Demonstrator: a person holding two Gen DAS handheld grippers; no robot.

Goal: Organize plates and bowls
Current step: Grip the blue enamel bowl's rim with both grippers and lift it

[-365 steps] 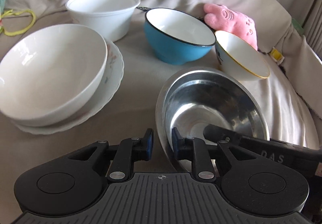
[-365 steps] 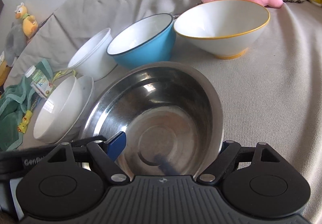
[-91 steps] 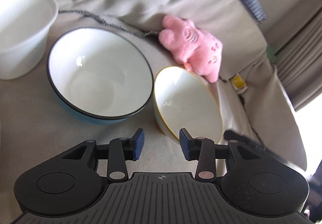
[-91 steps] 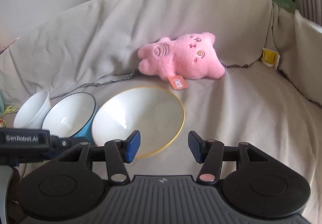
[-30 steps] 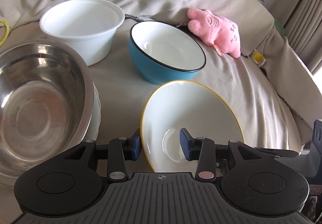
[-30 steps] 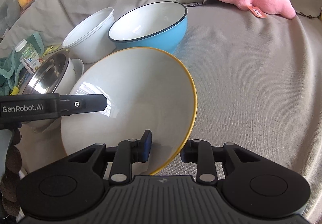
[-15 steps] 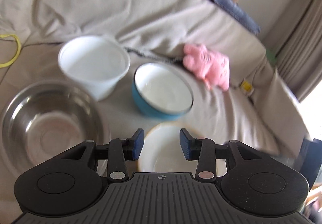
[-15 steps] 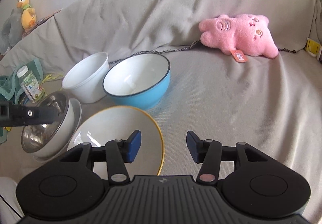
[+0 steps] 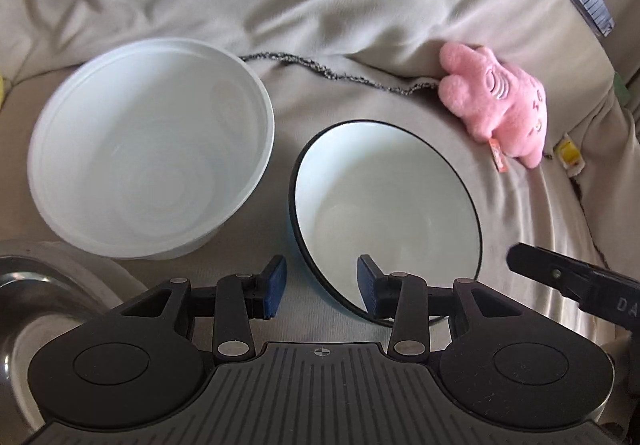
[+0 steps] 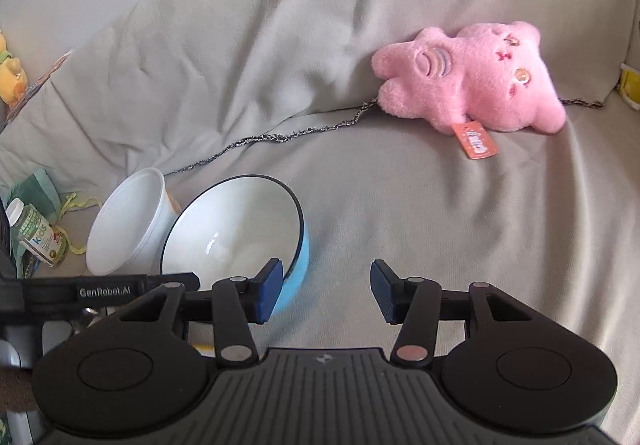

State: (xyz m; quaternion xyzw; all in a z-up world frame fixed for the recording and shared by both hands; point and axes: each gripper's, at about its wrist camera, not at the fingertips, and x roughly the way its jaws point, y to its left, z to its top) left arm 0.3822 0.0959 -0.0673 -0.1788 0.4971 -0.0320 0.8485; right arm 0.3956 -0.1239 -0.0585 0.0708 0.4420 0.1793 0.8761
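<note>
A blue bowl (image 9: 388,213) with a white inside and black rim sits on the beige sofa cover; it also shows in the right wrist view (image 10: 236,233). A white plastic bowl (image 9: 152,177) stands to its left, also in the right wrist view (image 10: 128,221). The steel bowl (image 9: 32,309) shows at the lower left. My left gripper (image 9: 322,287) is open, its jaws astride the blue bowl's near rim. My right gripper (image 10: 326,291) is open and empty, just right of the blue bowl. The yellow-rimmed bowl is out of sight.
A pink plush toy (image 10: 476,81) lies at the back right against the sofa back, also in the left wrist view (image 9: 500,105). A small bottle (image 10: 36,233) and green cloth (image 10: 40,185) lie at the far left. A grey cord (image 10: 280,137) runs along the seat crease.
Both grippers have moved forward from the yellow-rimmed bowl, which has left view, to the blue bowl. The left gripper now straddles the blue bowl's near rim.
</note>
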